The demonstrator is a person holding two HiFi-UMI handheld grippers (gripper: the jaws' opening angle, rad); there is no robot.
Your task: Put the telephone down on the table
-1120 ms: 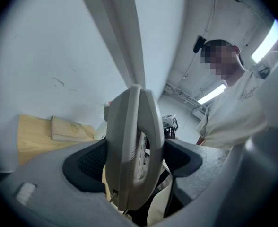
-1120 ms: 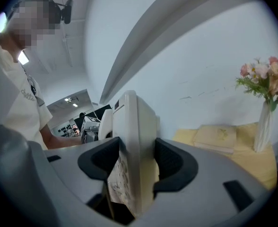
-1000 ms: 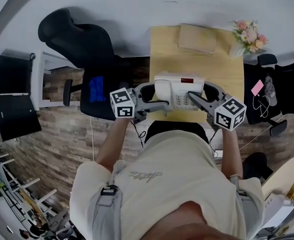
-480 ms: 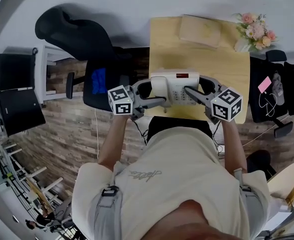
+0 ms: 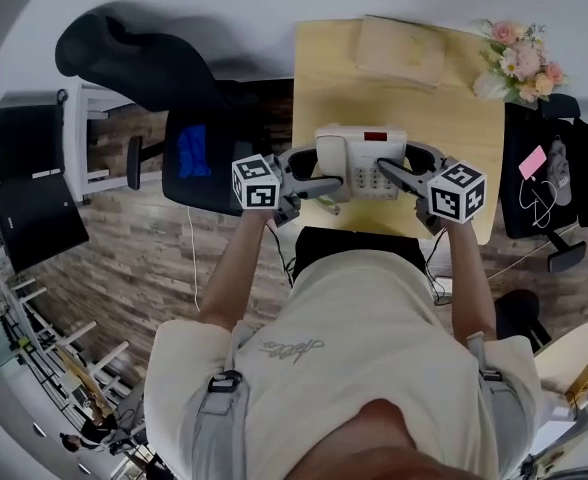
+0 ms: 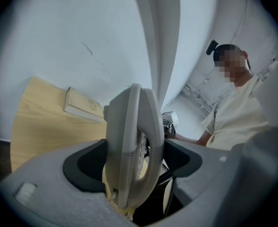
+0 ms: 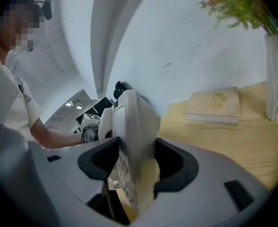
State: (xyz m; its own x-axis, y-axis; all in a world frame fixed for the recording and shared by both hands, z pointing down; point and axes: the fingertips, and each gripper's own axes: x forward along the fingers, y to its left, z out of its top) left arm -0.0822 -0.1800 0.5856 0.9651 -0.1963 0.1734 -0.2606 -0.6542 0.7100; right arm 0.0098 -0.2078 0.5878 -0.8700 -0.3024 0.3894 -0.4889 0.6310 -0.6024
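Left gripper (image 5: 319, 184) and right gripper (image 5: 389, 174) each pinch one side of the white telephone (image 5: 362, 156), apparently to keep it level over the near edge of the table (image 5: 324, 88), with a book (image 5: 399, 50) at its 12 o'clock.

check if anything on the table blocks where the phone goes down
Nothing visible does. The telephone, in the left tongs and right tongs, is over bare table; the book and flowers sit at the far edge.

Cream short-sleeved tee (image 5: 324, 338), grey straps (image 5: 210, 418) — left tool (image 5: 328, 183), right tool (image 5: 384, 170) grey, marker cubes (image 5: 257, 182).
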